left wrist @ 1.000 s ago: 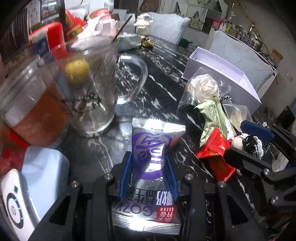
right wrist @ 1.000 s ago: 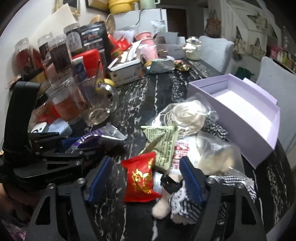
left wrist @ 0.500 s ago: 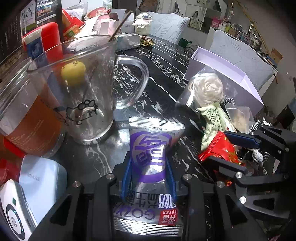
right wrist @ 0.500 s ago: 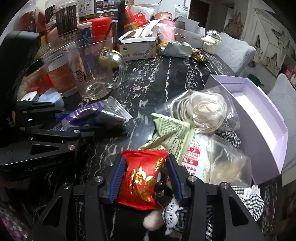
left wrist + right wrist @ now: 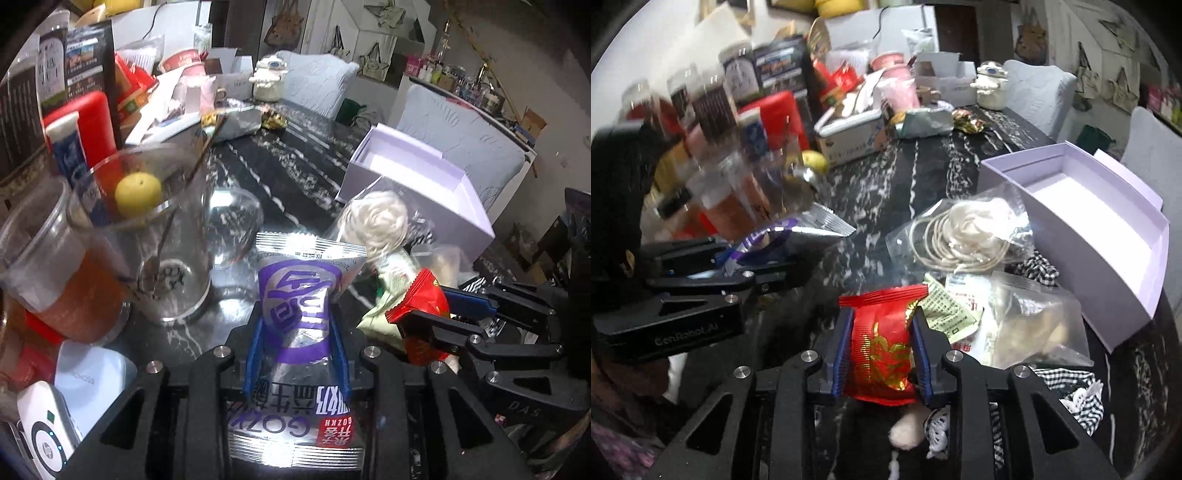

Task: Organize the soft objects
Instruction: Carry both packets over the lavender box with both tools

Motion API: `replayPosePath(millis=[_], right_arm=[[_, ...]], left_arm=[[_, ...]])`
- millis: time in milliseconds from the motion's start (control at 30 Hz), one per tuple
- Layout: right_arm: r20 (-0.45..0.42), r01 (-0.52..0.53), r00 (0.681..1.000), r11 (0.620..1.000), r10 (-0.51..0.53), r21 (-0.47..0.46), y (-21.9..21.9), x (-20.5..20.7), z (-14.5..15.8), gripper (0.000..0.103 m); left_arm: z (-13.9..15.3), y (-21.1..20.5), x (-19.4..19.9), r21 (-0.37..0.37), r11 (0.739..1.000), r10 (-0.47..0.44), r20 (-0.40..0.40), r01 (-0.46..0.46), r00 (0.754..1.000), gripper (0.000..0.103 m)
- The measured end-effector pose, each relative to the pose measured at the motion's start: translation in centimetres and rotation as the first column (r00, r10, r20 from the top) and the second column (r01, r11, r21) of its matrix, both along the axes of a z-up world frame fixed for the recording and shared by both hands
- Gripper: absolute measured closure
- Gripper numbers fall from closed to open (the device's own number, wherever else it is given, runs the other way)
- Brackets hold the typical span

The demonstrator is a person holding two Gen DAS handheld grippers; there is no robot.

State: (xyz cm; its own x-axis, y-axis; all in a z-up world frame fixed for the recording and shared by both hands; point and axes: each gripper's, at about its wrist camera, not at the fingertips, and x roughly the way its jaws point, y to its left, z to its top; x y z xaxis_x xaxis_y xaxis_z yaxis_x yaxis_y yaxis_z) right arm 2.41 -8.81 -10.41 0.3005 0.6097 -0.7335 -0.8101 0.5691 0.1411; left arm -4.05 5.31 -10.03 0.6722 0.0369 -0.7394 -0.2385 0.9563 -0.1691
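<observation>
While the left gripper [image 5: 297, 354] pinches the silver and purple packet [image 5: 299, 295] near the glass mug [image 5: 162, 236], the right gripper [image 5: 882, 350] has just closed tight on the red packet [image 5: 882, 339] beside the purple box [image 5: 1108, 236].

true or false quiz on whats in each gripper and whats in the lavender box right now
1. The left gripper is shut on a silver and purple packet. True.
2. The right gripper is open over bare table. False: it is shut on a red packet; its jaws have just been closing on it.
3. The lavender box already holds the red packet. False: what shows of its inside is empty.
4. A clear bag with a cream coil lies beside the lavender box. True.
5. The glass mug is on its side. False: it stands upright.
</observation>
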Motion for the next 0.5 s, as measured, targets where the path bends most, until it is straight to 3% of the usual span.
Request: replayPosePath(millis=[500], right_arm=[[0.052,0.148,0.985,0.965,-0.163,0.218,-4.1,2.0,5.0,0.075]], left_arm=[[4.6,-2.8,2.7,0.057,0.995,-0.084,0.12,0.078,0.989,0.071]])
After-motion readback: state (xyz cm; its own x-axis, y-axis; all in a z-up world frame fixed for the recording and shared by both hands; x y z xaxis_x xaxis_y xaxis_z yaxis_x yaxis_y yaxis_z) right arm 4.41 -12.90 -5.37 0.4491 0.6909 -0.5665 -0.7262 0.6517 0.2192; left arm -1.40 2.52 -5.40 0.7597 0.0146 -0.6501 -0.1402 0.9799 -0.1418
